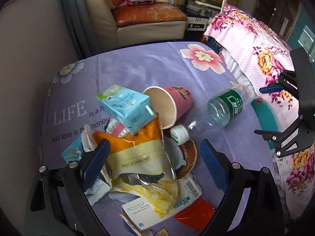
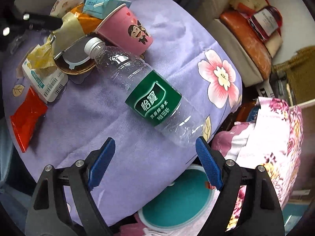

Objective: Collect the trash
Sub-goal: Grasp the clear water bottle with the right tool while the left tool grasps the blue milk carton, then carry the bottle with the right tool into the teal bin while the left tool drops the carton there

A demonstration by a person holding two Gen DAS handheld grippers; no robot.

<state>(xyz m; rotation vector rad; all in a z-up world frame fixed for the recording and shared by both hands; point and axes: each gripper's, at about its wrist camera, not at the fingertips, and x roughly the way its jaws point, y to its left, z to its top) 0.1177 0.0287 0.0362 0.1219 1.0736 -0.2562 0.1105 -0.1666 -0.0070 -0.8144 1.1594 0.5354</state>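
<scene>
Trash lies heaped on a purple floral tablecloth (image 1: 137, 66). An orange and cream foil pouch (image 1: 135, 157) lies between the fingers of my open left gripper (image 1: 155, 149), which hovers over it. A blue milk carton (image 1: 126, 108), a tipped pink paper cup (image 1: 169, 102) and an empty clear bottle with a green label (image 1: 224, 106) lie beyond. My right gripper (image 2: 155, 143) is open just short of the bottle's base (image 2: 177, 131); the bottle (image 2: 153, 100) lies on its side. The cup (image 2: 128, 31) and carton (image 2: 102, 5) sit behind it.
A white medicine box (image 1: 149, 212), a red wrapper (image 1: 195, 214) and a brown dish (image 1: 190, 157) lie near the pouch. A teal bin (image 2: 177, 202) stands below the table's edge, next to floral bedding (image 2: 275, 137). A sofa (image 1: 149, 19) is behind the table.
</scene>
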